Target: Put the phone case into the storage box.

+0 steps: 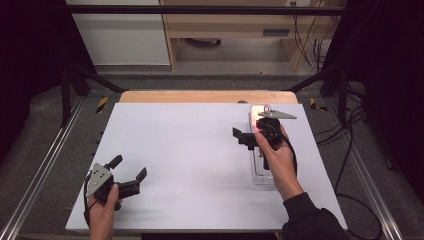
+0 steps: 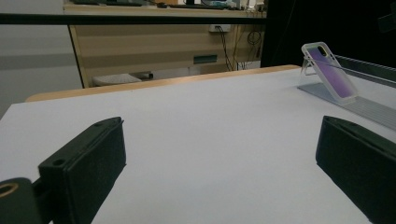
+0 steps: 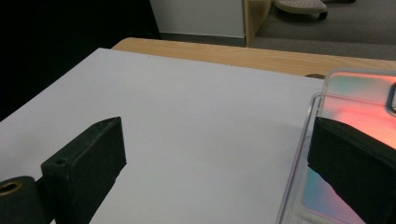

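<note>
High view: phone case (image 1: 258,114) on stand (image 1: 262,172)

The table (image 1: 200,96) has a pale wooden top, most of it covered by a white sheet (image 1: 195,165) that leaves a strip of wood bare along the far edge. Under and just beyond the right gripper (image 1: 250,138), near the sheet's right edge, lies a clear flat stand (image 1: 261,175) stretching from the far end toward the person. A phone (image 2: 329,72) in a clear case leans tilted on its far end, close ahead of that gripper's jaws. The left gripper (image 1: 131,173) rests at the near left of the sheet, with bare white ahead of it.
</note>
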A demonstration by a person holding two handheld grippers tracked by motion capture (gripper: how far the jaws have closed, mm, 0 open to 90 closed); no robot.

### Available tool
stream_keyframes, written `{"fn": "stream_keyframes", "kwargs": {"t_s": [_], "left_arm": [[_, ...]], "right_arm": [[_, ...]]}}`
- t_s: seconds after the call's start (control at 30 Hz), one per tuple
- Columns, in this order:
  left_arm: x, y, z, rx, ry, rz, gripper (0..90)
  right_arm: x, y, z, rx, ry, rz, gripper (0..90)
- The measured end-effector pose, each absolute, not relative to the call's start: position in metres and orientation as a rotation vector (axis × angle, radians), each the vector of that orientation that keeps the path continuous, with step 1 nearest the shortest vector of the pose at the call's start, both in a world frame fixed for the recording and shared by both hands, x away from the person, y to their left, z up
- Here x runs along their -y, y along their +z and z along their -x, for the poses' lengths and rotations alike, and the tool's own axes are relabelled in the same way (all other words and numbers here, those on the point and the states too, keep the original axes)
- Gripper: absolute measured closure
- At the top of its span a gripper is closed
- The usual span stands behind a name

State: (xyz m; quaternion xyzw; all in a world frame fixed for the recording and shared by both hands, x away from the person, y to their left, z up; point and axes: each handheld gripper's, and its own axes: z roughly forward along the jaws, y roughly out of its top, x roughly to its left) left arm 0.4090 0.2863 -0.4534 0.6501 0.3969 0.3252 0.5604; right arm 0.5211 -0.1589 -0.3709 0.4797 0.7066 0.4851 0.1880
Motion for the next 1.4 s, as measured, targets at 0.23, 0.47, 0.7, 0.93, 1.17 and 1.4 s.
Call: {"fn": "stream_keyframes", "kwargs": {"t_s": [0.23, 0.47, 0.7, 0.93, 1.17, 1.4], "left_arm": [[-0.286, -0.453, -0.406, -0.938, 0.766, -1.521, 1.4], [-0.283, -0.453, -0.403, -0.933, 0.768, -1.529, 1.4], [-0.284, -0.452, -0.397, -0.929, 0.755, -1.522, 1.3], [-0.28, -0.452, -0.396, -0.92, 0.751, -1.533, 1.4], [-0.278, -0.453, -0.392, -0.913, 0.747, -1.55, 1.5], [-0.277, -0.452, -0.387, -0.902, 0.749, -1.559, 1.3]], "right_arm": [[0.152, -0.376, -0.513, -2.009, 1.377, -1.321, 4.8], [0.151, -0.379, -0.503, -2.008, 1.4, -1.299, 4.8], [0.151, -0.384, -0.493, -2.012, 1.406, -1.273, 4.8], [0.151, -0.392, -0.482, -1.999, 1.411, -1.217, 4.8], [0.157, -0.397, -0.472, -1.965, 1.422, -1.162, 4.2], [0.168, -0.397, -0.466, -1.891, 1.456, -1.118, 3.8]]}}
